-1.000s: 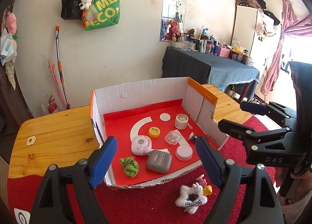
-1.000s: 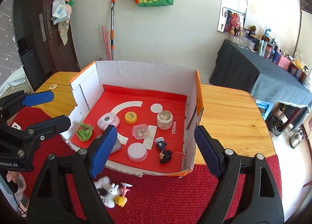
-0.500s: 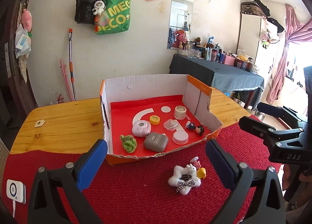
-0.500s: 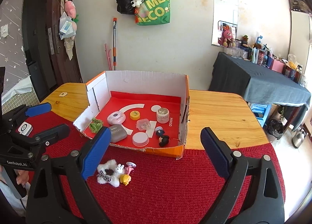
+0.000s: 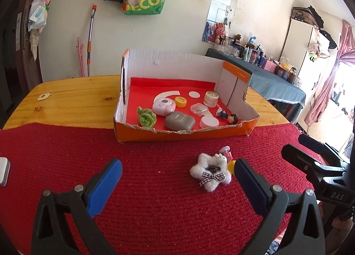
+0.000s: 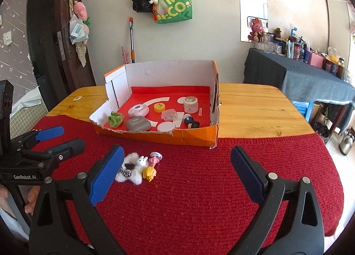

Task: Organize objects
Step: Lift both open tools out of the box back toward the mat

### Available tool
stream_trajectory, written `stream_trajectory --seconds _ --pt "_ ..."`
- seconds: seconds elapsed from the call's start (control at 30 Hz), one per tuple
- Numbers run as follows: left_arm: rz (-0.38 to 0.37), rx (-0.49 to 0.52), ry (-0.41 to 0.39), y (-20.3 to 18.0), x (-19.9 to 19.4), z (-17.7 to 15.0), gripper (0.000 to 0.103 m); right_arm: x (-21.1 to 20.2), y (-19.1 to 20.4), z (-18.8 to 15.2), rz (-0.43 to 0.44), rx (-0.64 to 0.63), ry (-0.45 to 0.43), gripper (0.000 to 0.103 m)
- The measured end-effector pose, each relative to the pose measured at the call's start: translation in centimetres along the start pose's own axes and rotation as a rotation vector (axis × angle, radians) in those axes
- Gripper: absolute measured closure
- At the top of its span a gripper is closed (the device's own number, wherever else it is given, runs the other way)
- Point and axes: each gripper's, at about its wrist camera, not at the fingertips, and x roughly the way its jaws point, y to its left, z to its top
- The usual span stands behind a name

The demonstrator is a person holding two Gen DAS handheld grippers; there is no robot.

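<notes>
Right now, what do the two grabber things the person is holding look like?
Both are black plastic clamps with two long fingers, each tipped with a ribbed blue pad and joined by shiny silver rivets. The left gripper has white "GenRobot.AI" lettering on its side in the right wrist view. The right gripper has a small label reading "DAS" in the left wrist view. No cables show.

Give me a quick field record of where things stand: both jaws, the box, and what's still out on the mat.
left gripper: jaws wide, have just been opening, nothing between them
right gripper: jaws wide, have just been opening, nothing held
box: open cardboard box, red floor, straddling the wooden table and the red mat
in box: green scrunchie, grey case, pink round case, yellow cap, small jar
on mat: white star plush with small figurines beside it
</notes>
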Motion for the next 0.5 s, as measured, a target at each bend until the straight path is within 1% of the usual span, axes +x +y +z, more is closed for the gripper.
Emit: stream_trajectory --seconds 0.1,0.23,0.5 --pt "0.016 -0.007 0.035 0.1 0.9 -1.2 0.000 0.8 -0.5 -1.3 0.000 0.025 0.031 0.005" --pt "0.033 -0.010 0.072 0.0 1.8 -2.3 0.000 1.6 -0.9 -2.7 -0.038 0.024 0.057 0.005" --pt "0.034 -0.009 0.127 -0.7 3.4 -2.7 0.000 2.6 -1.6 -3.9 -0.035 0.031 0.093 0.005"
